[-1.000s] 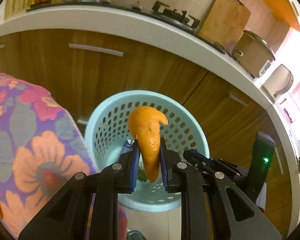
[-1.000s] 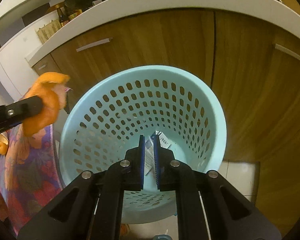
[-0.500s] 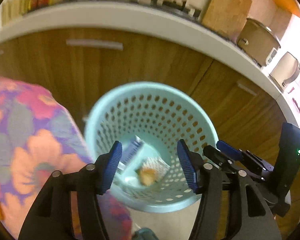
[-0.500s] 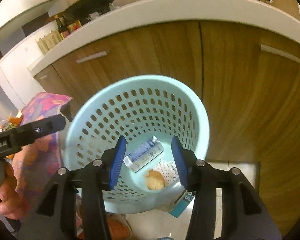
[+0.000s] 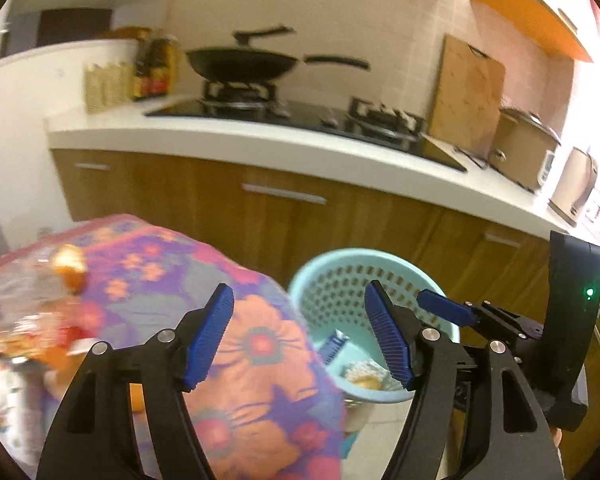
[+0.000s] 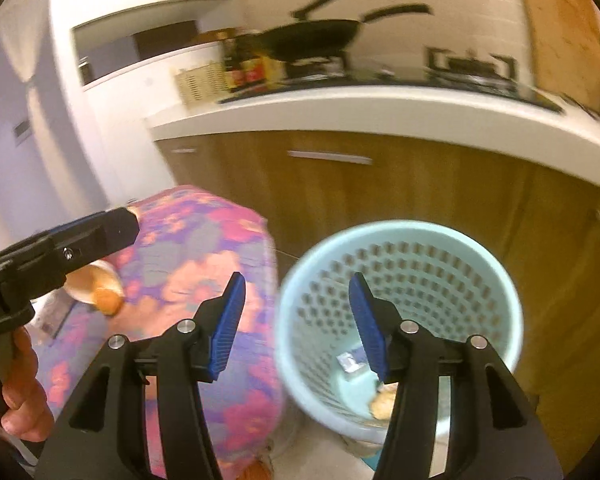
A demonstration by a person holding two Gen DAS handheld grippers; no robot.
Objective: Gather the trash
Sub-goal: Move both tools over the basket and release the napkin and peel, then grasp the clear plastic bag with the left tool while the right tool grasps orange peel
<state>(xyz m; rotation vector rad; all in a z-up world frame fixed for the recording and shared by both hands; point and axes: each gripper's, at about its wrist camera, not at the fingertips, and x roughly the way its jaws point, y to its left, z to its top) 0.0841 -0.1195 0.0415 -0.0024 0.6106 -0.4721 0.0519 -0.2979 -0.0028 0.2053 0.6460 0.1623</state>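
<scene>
While blurred, both views legible. Floral-clothed surface [image 5: 256, 364] at left, peel scraps [image 5: 70, 270] toward its far left edge. Pale blue perforated basket [image 6: 492, 280] on floor just beside surface's right edge; orange peel [image 6: 382, 400] and small packet [image 6: 350, 360] at basket bottom. Left gripper [image 5: 300, 336] spread wide, empty. Right gripper [image 6: 298, 320] likewise spread, empty.

Black wok [image 5: 242, 65] on gas hob [image 5: 240, 94]; white bench [image 5: 260, 138] over wooden cabinets [image 5: 284, 216]; cutting board [image 5: 470, 92] leaning on tiled wall; rice cooker [image 5: 524, 148]; sauce bottles [image 5: 156, 68]; floral tablecloth [image 5: 236, 344].
</scene>
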